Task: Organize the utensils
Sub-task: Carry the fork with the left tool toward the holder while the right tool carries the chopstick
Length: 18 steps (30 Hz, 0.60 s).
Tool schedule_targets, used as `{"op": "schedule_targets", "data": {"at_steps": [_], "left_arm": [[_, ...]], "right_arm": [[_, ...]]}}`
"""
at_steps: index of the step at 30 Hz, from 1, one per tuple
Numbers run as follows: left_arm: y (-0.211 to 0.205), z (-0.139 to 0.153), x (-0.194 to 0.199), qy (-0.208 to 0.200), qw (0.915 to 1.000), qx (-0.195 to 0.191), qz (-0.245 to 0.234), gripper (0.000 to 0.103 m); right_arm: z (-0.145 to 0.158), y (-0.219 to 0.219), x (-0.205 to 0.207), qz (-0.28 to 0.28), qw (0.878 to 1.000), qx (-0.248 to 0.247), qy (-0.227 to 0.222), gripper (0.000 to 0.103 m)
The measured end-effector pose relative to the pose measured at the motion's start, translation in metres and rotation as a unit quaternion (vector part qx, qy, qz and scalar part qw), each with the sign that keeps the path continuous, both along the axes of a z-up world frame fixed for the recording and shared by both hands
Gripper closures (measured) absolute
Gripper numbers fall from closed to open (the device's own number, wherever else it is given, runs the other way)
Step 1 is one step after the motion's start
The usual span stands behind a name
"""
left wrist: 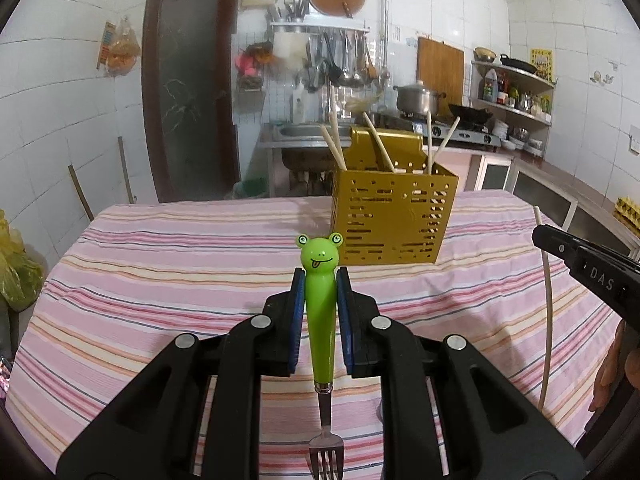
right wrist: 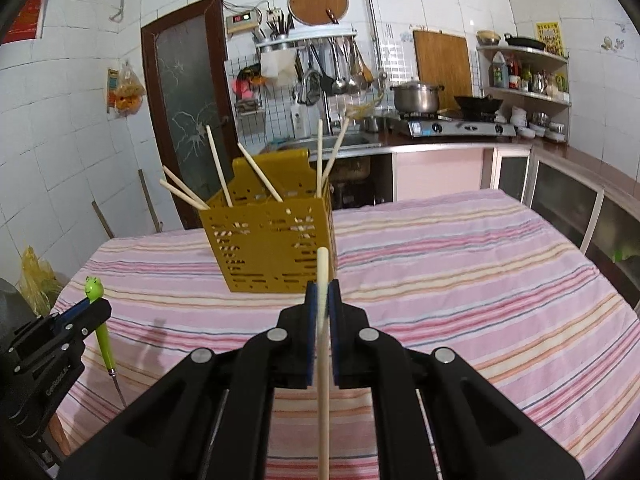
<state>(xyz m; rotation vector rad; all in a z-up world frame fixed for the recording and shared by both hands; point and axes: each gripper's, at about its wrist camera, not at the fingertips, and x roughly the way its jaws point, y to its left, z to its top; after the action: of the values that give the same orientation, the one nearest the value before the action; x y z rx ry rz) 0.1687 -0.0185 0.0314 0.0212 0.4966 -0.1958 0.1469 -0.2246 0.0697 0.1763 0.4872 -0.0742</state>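
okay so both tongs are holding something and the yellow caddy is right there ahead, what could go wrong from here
1. The left tongs clamp the frog fork on its smooth, tapered handle, tines hanging toward the camera; it might slip or swing on the way.
2. The right tongs pinch one thin chopstick with a long tail below; it could pivot and miss.
3. Chopsticks already lean out of the yellow caddy; either utensil might knock them or tip the caddy.
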Motion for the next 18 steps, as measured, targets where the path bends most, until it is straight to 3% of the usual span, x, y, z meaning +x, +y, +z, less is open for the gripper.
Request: {"op": "schedule_targets", "data": {"at_steps": [8,18], "left_arm": [[0.01,0.011,-0.006,-0.029,0.9994,-0.019,-0.001,0.088],[0.014,0.021,-0.014,-0.056,0.9981,-0.025,-0.008,0.089]], "right_arm": [[0.019,0.0,-0.011,0.0,0.998,-0.014,-0.056,0.097],[0.027,0.005,-0.012,0.0,0.995,-0.037,-0.089,0.097]]}}
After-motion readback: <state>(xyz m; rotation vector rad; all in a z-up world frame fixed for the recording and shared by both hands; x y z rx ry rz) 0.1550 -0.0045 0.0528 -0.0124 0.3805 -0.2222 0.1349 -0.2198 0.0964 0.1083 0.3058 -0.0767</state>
